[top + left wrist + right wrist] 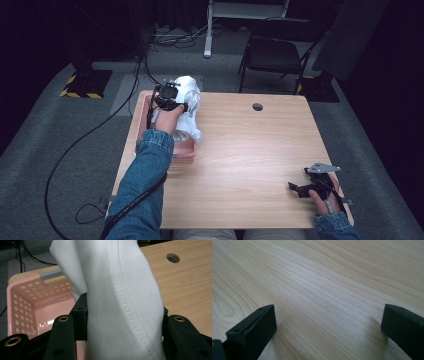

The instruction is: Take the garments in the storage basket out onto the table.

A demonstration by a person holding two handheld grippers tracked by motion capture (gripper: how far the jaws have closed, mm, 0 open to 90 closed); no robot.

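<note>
left tool clamped on white cloth above pink basket; right tool apart, idle on tabletop; risk: hanging hem snags basket rim, tipping it

High view: I look forward and down over the whole light wooden tabletop. Left gripper view: close behind white stitched cloth, sharing the perforated pink plastic basket and tabletop. Right gripper view: I skim the bare tabletop, very near.
</note>
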